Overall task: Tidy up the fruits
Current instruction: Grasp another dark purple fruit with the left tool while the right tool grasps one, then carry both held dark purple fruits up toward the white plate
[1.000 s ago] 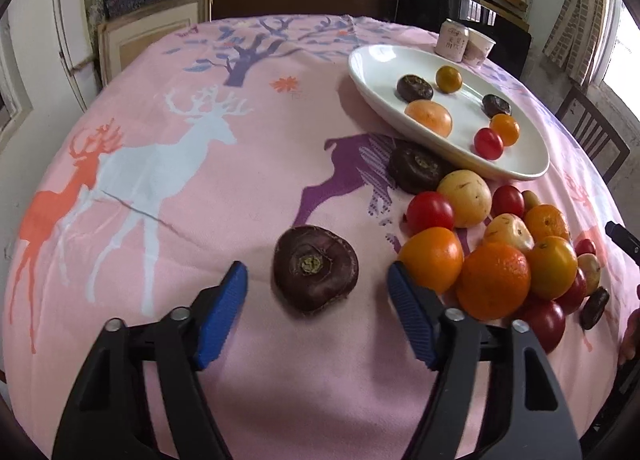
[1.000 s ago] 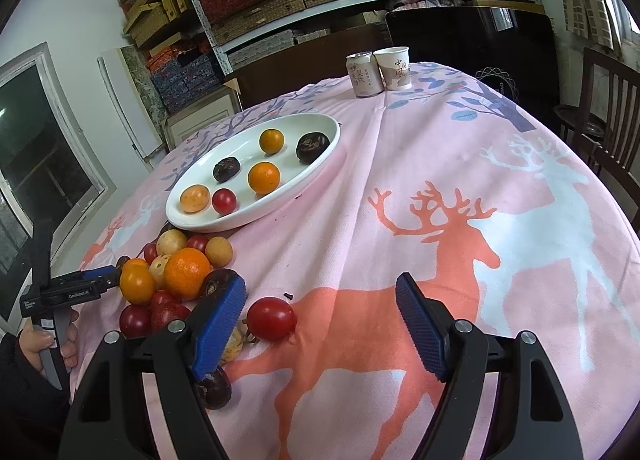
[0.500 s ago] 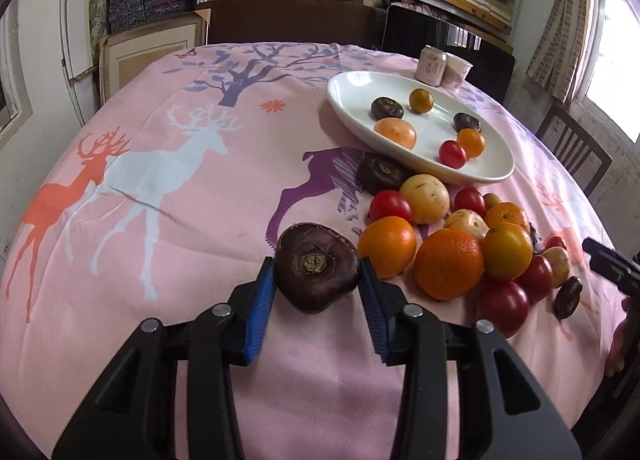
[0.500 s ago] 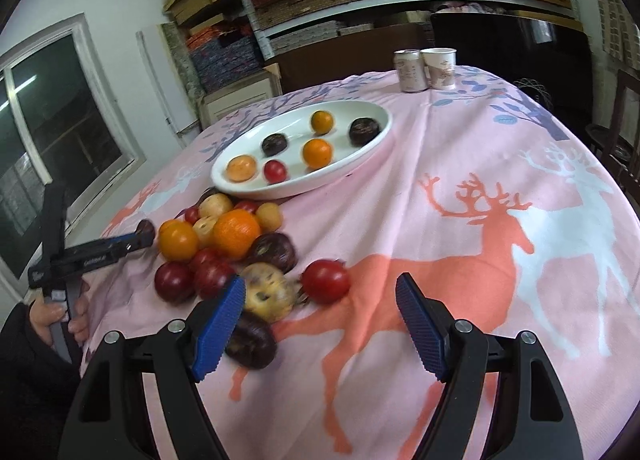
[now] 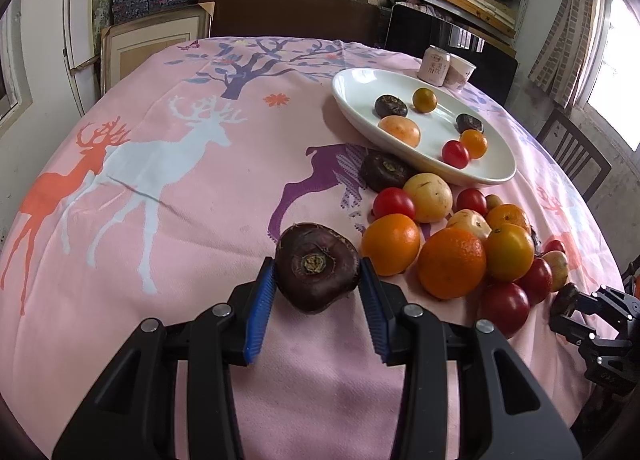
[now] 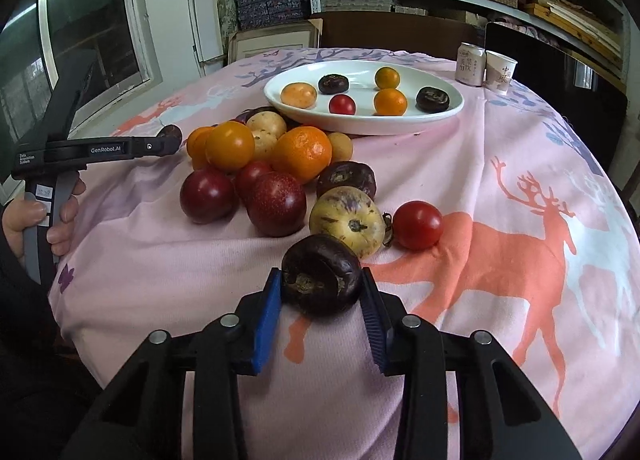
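- Two grippers, each closed on a dark fruit: the left gripper [image 5: 318,282] pinches a flat brown one [image 5: 317,266] between its blue pads, at the left edge of the pile, on or just above the cloth; I cannot tell whether it is lifted.
- The right gripper [image 6: 321,290] clamps a dark purple fruit [image 6: 322,274] at the near edge of the pile, just beside a yellow striped fruit [image 6: 347,220] and a red tomato [image 6: 418,225].
- Between the two lies the pile on the pink cloth [image 5: 160,220]: oranges such as the big one [image 5: 452,262], red plums [image 6: 276,209], yellow fruits and another dark one [image 5: 385,171] touching the plate's near rim.
- Behind the pile, the white plate [image 5: 360,80] holds six fruits well apart: two dark, two orange, one red, one pale orange.
- Further right, a can [image 6: 470,63] and a paper cup [image 6: 500,72] stand beyond the plate.
- Judged from this, the job is well short of halfway: six fruits are on the plate, well over a dozen remain on the cloth, including the two now gripped.
- Both held fruits look bound for the plate; that carry is not yet made.
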Demonstrator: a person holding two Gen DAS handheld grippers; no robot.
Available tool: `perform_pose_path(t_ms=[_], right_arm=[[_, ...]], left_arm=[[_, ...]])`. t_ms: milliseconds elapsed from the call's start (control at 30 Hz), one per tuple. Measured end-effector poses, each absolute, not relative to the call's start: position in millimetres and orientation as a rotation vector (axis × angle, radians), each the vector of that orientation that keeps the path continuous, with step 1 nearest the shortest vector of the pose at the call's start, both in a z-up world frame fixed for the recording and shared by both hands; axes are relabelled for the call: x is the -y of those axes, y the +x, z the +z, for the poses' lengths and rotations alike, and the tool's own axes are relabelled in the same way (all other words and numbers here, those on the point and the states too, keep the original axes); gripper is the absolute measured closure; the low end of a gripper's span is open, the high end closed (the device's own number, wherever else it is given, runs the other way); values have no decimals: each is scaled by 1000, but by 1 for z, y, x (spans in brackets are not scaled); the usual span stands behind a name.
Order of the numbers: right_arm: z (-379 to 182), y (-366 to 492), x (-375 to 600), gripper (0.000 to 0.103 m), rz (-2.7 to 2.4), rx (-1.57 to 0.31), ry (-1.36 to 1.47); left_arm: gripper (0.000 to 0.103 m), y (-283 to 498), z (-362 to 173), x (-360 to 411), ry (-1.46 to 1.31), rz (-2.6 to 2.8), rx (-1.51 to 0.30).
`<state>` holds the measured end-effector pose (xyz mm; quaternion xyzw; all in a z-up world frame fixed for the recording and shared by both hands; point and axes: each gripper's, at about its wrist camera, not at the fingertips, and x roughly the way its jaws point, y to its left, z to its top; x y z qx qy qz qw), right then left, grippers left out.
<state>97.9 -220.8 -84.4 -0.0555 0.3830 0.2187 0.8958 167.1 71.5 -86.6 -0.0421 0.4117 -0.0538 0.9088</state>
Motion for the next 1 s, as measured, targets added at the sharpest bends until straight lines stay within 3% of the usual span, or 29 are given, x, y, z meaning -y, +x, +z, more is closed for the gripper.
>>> perform_pose_path(t_ms=[1000], right_arm=[[-77, 97, 233, 64, 462, -778, -33]], left_arm=[[62, 168, -87, -72, -92, -112, -848]])
